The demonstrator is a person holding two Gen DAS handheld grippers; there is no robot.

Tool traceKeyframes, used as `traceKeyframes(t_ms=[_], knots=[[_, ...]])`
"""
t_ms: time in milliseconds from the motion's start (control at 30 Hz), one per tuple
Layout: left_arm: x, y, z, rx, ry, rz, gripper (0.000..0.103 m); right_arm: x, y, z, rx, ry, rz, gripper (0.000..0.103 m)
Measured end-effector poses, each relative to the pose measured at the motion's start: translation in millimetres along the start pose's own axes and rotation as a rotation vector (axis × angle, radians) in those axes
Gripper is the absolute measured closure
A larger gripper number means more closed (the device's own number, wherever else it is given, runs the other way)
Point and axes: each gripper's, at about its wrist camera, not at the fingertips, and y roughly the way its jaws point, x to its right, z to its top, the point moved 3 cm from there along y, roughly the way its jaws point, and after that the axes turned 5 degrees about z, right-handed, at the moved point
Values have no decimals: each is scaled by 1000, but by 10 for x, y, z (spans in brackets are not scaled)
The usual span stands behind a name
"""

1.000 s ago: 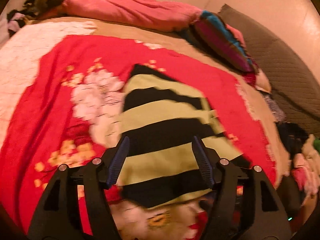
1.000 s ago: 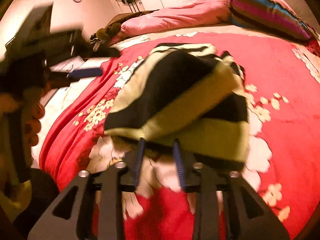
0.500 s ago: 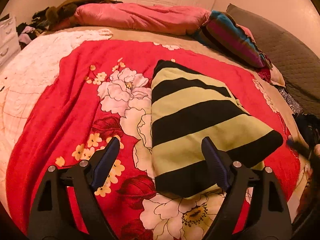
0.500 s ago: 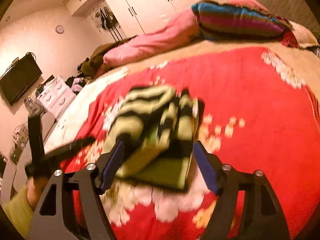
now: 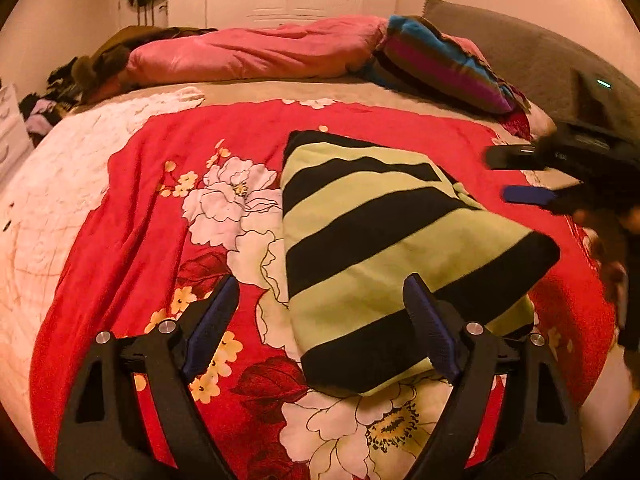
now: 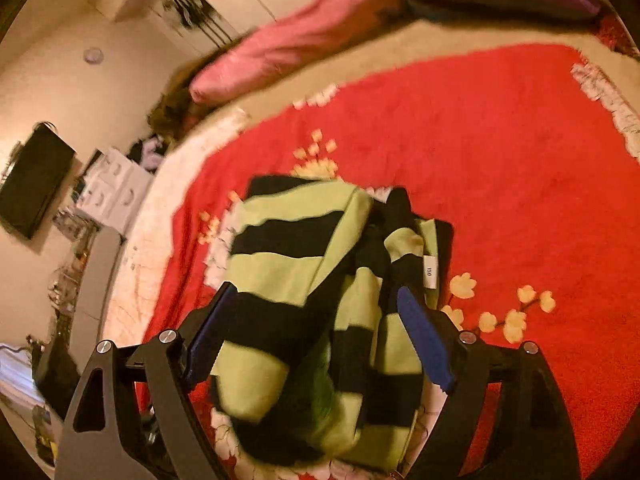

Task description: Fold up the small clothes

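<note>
Both grippers are hovering over one folded garment, a lime-green and black striped knit top lying on the red floral bedspread. Nearest, the left gripper is standing wide open with nothing clamped, its right finger over the top's near hem. The top's long axis is running away from this gripper toward the pink quilt, slightly left. In the right wrist view the right gripper is opening, the loosely bunched side of the top lying beneath and between its fingers, unpinched. Judging by this, the left gripper is nearer the tidy edge, the right nearer the untidy layers needing squaring.
</note>
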Motion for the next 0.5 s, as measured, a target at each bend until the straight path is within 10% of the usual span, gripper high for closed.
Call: traceKeyframes(t_ms=[233, 500], knots=[[90, 62, -33, -14, 35, -18, 26, 120, 419, 73, -99, 80, 1, 23], [77, 100, -36, -22, 28, -26, 26, -58, 547, 3, -107, -39, -50, 71]])
